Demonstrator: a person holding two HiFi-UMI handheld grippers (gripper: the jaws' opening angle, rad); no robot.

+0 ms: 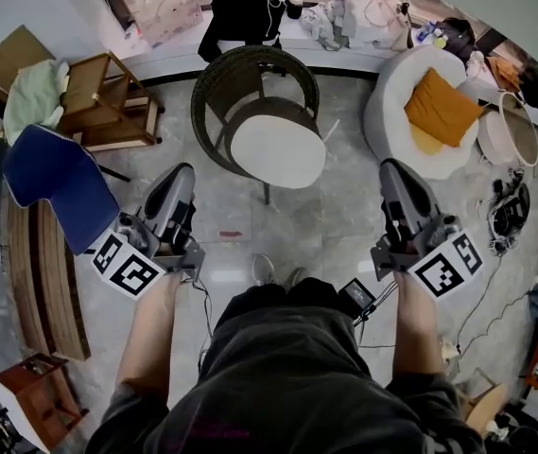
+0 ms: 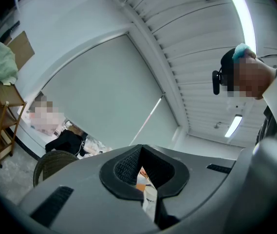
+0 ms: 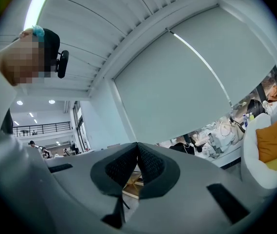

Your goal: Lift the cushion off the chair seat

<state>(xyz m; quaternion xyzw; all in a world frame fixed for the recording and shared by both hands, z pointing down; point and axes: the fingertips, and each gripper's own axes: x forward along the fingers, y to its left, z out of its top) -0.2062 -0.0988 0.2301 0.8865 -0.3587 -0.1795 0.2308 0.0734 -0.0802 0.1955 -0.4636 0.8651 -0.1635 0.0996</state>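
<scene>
My left tool point(image 1: 182, 172) and right tool point(image 1: 391, 168) are closed, empty. The cushion point(image 1: 278, 148) at twelve o'clock looks light and soft; I'd pinch opposite edges.

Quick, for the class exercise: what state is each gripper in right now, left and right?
Left gripper: closed, holding nothing.
Right gripper: closed, holding nothing.

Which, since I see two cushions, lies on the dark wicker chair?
The round white cushion, flat on the wicker chair; the orange cushion leans in the white armchair.
</scene>
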